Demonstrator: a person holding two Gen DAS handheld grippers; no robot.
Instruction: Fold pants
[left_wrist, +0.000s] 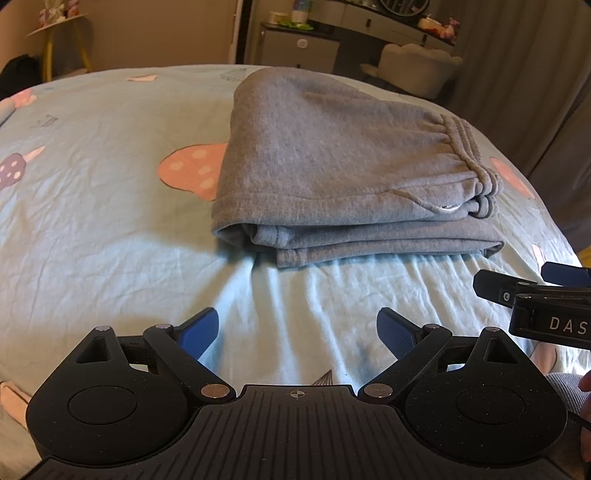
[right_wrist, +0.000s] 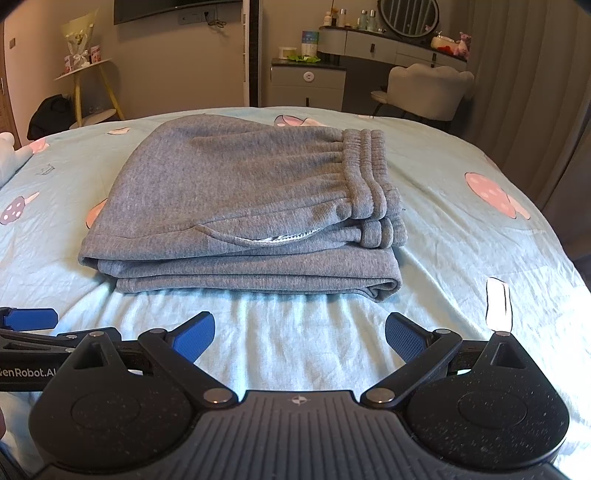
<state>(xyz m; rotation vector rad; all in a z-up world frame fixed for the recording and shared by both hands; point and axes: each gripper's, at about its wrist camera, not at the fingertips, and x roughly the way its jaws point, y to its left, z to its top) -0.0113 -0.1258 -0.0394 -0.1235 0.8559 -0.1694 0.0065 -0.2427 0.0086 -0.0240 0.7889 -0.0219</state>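
Effectively complete: grey pants (right_wrist: 236, 206) lie stacked in a compact fold on the bedsheet (right_wrist: 461, 236). Left gripper (left_wrist: 297, 334) and right gripper (right_wrist: 299, 336) — jaws apart, empty — hover just short of it.

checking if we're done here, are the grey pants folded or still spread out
Folded. The grey pants lie in a compact stack of layers on the bed sheet, waistband on top; both claws are open and clear of them.

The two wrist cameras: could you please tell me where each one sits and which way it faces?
Left wrist: sits on the left gripper, low over the bed sheet, facing the folded grey sweatpants; own open jaws show, right gripper at its right edge.
Right wrist: sits on the right gripper, facing the sweatpants' front; own open jaws show, left gripper at left.
Shared: sweatpants, sheet, vanity chair.
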